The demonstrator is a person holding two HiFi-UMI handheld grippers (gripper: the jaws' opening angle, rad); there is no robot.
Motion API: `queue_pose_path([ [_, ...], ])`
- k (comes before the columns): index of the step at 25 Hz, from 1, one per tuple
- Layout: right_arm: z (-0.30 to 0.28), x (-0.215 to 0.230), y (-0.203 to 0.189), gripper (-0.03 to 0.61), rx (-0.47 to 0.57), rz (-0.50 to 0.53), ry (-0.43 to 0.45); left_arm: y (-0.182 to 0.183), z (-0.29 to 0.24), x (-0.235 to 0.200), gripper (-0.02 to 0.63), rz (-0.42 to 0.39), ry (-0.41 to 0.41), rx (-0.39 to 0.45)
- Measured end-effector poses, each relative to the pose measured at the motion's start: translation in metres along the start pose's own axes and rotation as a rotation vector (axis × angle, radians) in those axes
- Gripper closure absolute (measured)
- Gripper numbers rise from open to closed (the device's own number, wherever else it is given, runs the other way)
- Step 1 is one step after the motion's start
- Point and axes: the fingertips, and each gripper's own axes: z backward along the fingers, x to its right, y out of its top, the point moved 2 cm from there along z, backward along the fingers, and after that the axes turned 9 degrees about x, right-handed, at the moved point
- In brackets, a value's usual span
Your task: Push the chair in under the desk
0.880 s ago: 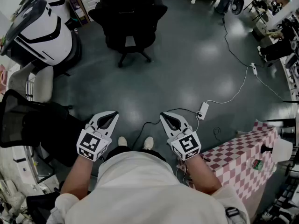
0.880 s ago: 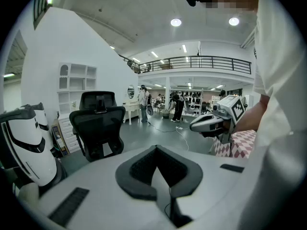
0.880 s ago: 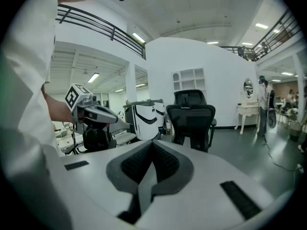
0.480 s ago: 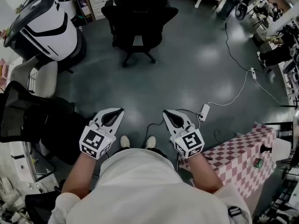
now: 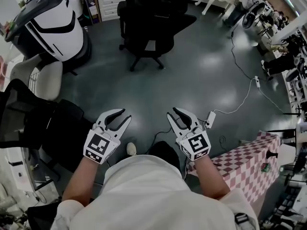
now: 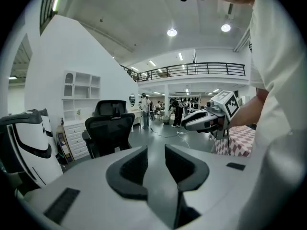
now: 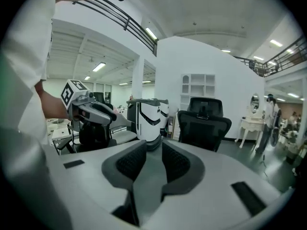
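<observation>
Closing on chair, nearer than before, still far. Left tool and right tool spread, empty; push unstarted.

Open grey floor ahead, right up to the black office chair. Crowded on the left by a mesh chair, a beige chair and a white-and-black machine; on the right by a checkered table, white cable trailing across the floor.
</observation>
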Motion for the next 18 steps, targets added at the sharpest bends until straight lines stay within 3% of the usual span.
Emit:
queue_pose_path([
  [8, -0.023, 0.015, -0.005, 0.494, -0.041, 0.001, -0.025, -0.008, -0.009, -0.032, 0.505, -0.011, 0.006, -0.002],
  [18, -0.089, 0.111, -0.008, 0.494, -0.012, 0.012, -0.001, 0.012, -0.09, -0.097, 0.505, -0.068, 0.043, -0.033],
])
